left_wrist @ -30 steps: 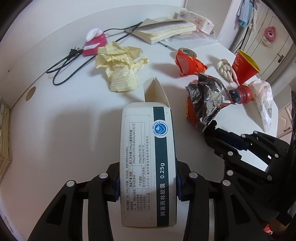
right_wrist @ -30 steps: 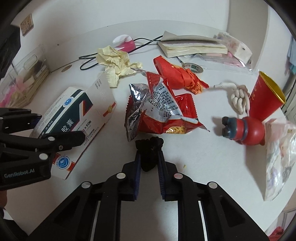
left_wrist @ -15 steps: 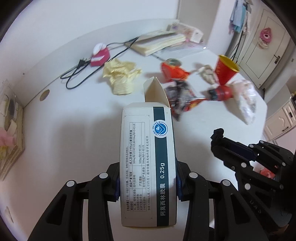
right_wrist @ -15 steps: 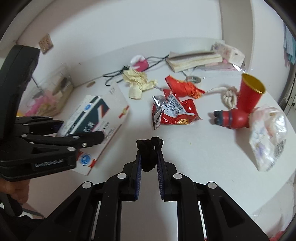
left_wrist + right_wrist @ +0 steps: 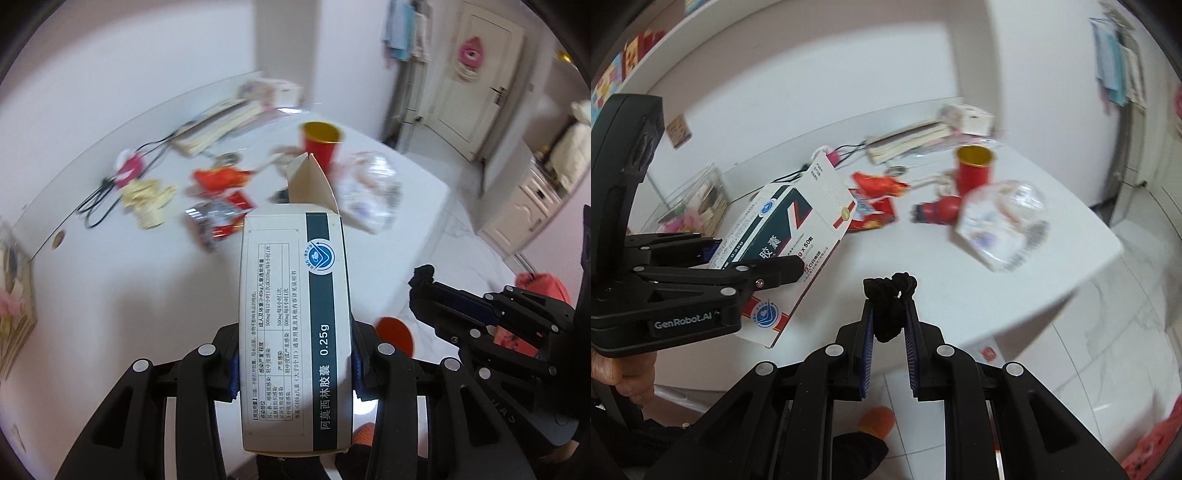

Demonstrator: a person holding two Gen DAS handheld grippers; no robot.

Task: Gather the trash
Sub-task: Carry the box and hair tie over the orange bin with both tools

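My left gripper (image 5: 293, 365) is shut on a white and dark-green medicine box (image 5: 291, 295) with its end flap open, held in the air above the white table's near edge; the box also shows in the right wrist view (image 5: 783, 240). My right gripper (image 5: 889, 328) is shut on a small black hair tie (image 5: 889, 306), also off the table; it shows in the left wrist view (image 5: 439, 295). On the table lie a silver-red snack bag (image 5: 218, 218), a red wrapper (image 5: 218, 177) and crumpled yellow paper (image 5: 147, 199).
A red cup (image 5: 320, 142), a clear plastic bag (image 5: 369, 192), a small red bottle (image 5: 938, 208), books (image 5: 218, 125), a black cable (image 5: 107, 195) and a pink item (image 5: 127, 171) are on the table (image 5: 110, 280). Tiled floor (image 5: 1108, 350) lies to the right. A door (image 5: 469, 74) is beyond.
Both grippers have pulled back and up from the table with their loads; the table items look smaller and farther, and the floor has come into view.
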